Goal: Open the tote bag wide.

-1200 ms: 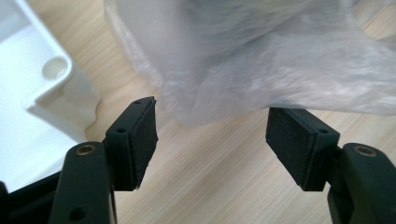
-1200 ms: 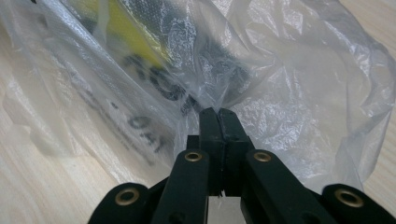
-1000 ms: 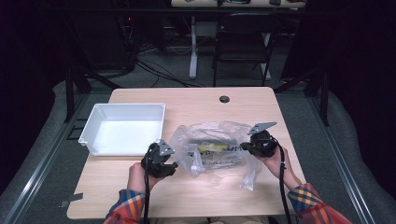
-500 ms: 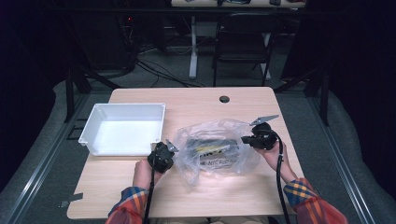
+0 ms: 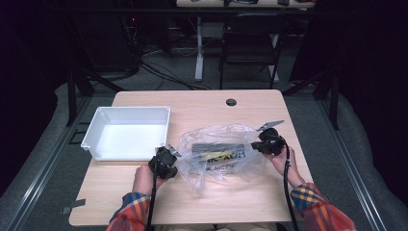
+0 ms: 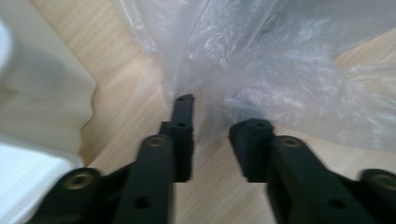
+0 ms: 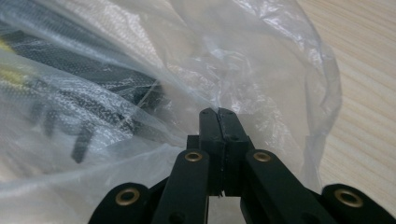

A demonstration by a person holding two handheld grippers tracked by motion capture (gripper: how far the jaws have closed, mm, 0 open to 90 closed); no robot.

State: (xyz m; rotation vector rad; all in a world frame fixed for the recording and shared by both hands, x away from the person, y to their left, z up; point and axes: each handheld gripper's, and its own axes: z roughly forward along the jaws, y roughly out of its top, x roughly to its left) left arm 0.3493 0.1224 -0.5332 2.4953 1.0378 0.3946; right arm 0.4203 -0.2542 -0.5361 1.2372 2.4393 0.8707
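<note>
A clear plastic bag (image 5: 226,139) lies on the wooden table (image 5: 202,103) with a black and yellow package (image 5: 217,155) inside it. My right gripper (image 5: 255,146) is at the bag's right edge. In the right gripper view its jaws (image 7: 218,114) are pressed together, pinching the bag's film (image 7: 243,56), and the package (image 7: 70,70) shows through on the left. My left gripper (image 5: 172,161) is at the bag's left corner. Its jaws (image 6: 217,116) have just been opening. A gap now stands between them, with a fold of the film (image 6: 280,60) reaching into it, and the pads do not press on it.
A white empty tray (image 5: 126,132) stands on the left of the table, close beside my left gripper; its wall (image 6: 42,107) is in the left gripper view. A round cable hole (image 5: 231,102) is at the table's back. A chair (image 5: 250,43) stands behind the table.
The bag has sunk from a raised, bunched shape to lying flatter on the table. Both hands came down with it. The left gripper's jaws have parted.
</note>
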